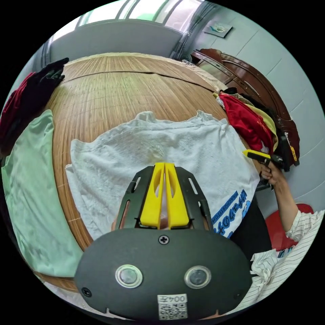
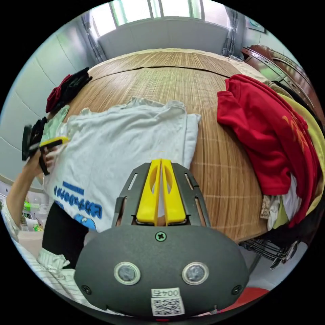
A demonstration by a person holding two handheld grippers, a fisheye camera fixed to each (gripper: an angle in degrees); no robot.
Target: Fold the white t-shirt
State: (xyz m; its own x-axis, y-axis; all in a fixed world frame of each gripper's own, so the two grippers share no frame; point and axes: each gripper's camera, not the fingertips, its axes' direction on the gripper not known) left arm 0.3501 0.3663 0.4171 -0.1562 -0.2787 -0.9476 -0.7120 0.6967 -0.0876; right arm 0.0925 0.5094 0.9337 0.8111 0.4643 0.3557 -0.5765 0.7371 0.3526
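The white t-shirt (image 1: 162,149) lies spread on a bamboo mat table (image 1: 111,88). Its blue-printed part hangs over the near edge. In the left gripper view my left gripper (image 1: 164,165) hovers over the shirt's middle, yellow jaws shut with nothing between them. Off the shirt's right edge a hand holds my right gripper (image 1: 256,155). In the right gripper view the t-shirt (image 2: 125,142) shows one side folded in along its right edge. My right gripper (image 2: 160,161) is shut above the shirt's near right part, holding nothing. My left gripper (image 2: 47,144) shows at the shirt's left edge.
A pale green garment (image 1: 30,189) lies left of the shirt, beside a dark and red pile (image 1: 30,91). A heap of red and yellow clothes (image 2: 271,135) sits right of the shirt. Bare mat (image 2: 176,74) stretches beyond. A person's striped sleeve (image 1: 298,233) is near the table edge.
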